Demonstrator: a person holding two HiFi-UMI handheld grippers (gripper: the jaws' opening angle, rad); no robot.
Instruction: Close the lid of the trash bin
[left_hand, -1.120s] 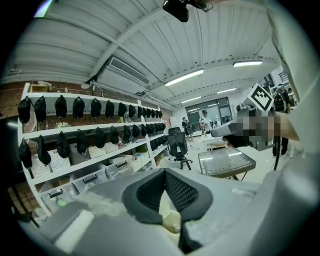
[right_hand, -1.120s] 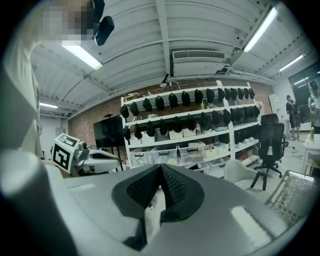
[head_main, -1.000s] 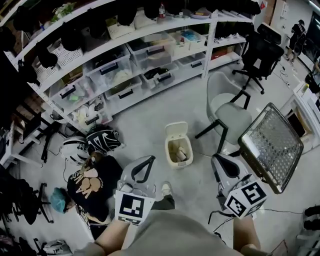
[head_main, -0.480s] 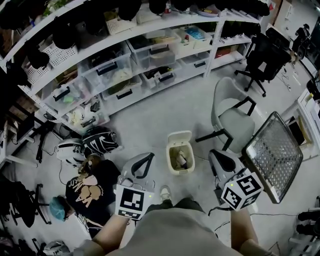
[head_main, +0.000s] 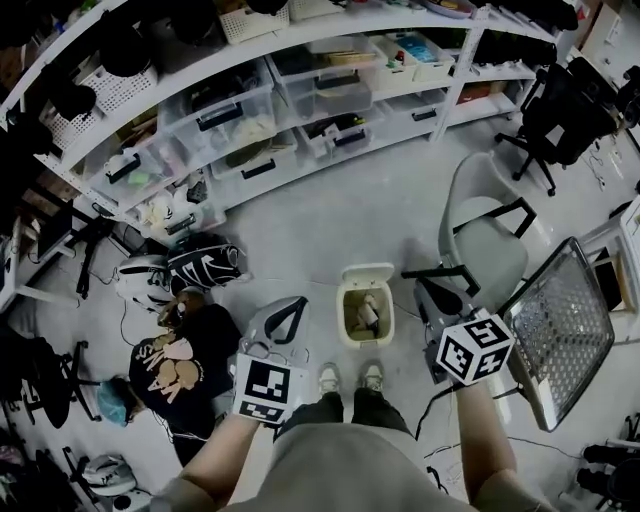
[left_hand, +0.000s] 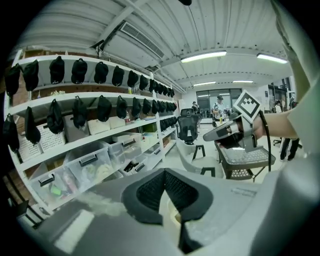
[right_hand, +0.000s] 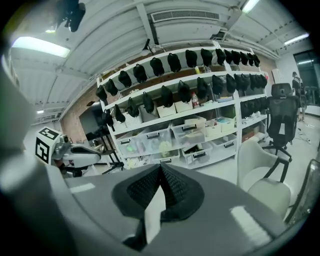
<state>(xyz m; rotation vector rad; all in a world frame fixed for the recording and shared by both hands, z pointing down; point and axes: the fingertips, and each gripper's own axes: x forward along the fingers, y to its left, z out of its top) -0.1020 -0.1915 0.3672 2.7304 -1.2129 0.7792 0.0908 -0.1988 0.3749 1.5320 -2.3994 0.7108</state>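
A small cream plastic trash bin (head_main: 366, 341) is shown only in the head view. It stands on the pale grey floor (head_main: 300, 220), just ahead of a pair of light shoes (head_main: 328, 378). Its hinged lid (head_main: 367, 272) is raised at the far rim, and crumpled rubbish is seen inside.

In that view the left gripper (head_main: 296, 305) is held to the left of the bin and the right gripper (head_main: 428, 292) to its right. Both are near the bin but apart from it and from the lid. A black cloth printed with pale figures (head_main: 180, 360) and a tilted metal mesh tray (head_main: 560, 330) are also seen from the head view.

How the tongs stand is shown only by the gripper views. In the left gripper view the black ribbed pads (left_hand: 150, 192) are brought together at their tips, and nothing is gripped between them. The other gripper, with its square-marked cube (left_hand: 247, 105), is seen off to the right. In the right gripper view the jaws are likewise closed tip to tip and empty.

Rows of black caps (right_hand: 175, 62) hung along white shelving are clearly seen from the gripper views. So are clear plastic storage boxes (right_hand: 192, 131) and a grey shell chair (right_hand: 260, 175).
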